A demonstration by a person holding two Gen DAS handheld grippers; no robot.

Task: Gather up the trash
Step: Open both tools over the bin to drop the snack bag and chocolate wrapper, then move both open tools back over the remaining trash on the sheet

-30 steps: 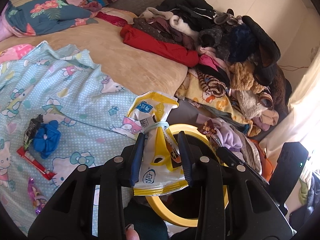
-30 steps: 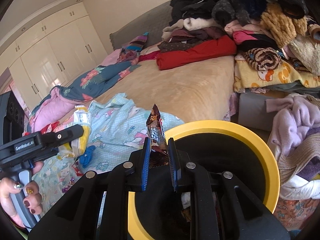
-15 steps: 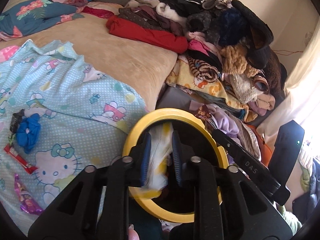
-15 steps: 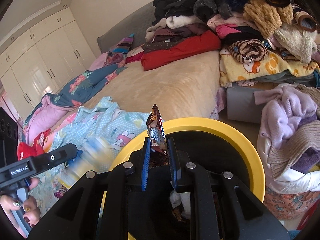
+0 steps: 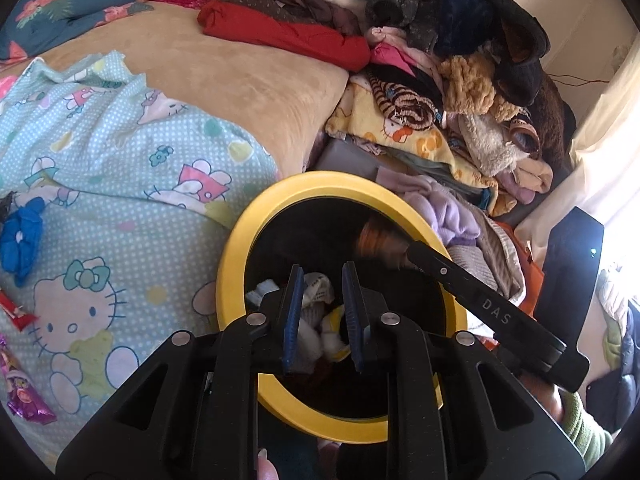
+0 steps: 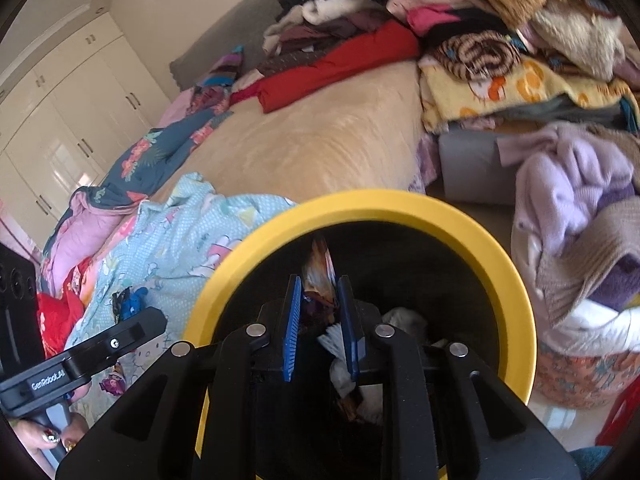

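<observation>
The bin's (image 5: 232,264) inside is dark. Only pale crumpled scraps and a white-and-yellow wrapper (image 5: 332,332) show at its bottom, partly hidden behind the left hand-held gripper (image 5: 320,312). That gripper's jaws have just been closing. They stand a narrow gap apart over the bin's mouth with nothing between them.

The right hand-held gripper (image 6: 319,320) grips a brown-and-orange snack wrapper (image 6: 320,272) between its blue pads, just inside the far part of the yellow rim. The wrapper is blurred, so its print cannot be read. From the left wrist it is only an orange smear at that gripper's tip.

At the left edge of the left wrist view, a red wrapper (image 5: 12,312) is cut off by the frame, and a purple wrapper (image 5: 20,384) lies near it. Farther along the same edge is a blue crumpled thing (image 5: 20,240) that is hard to identify. All three rest on a pale blue cartoon-cat sheet (image 5: 120,208).

In the bottom left corner of the right wrist view, a hand (image 6: 44,432) holds the other gripper's handle, mostly out of frame.

The sheet covers the near left of a bed (image 5: 240,80) under a tan cover, and the bin stands just beside its near corner. A red garment (image 5: 288,36) lies on the far part of the bed, beside a heaped pile of clothes (image 5: 440,60) at far right. A lilac knit (image 6: 568,176) lies to the right of the bin. White wardrobe doors (image 6: 60,120) line the far left wall.
</observation>
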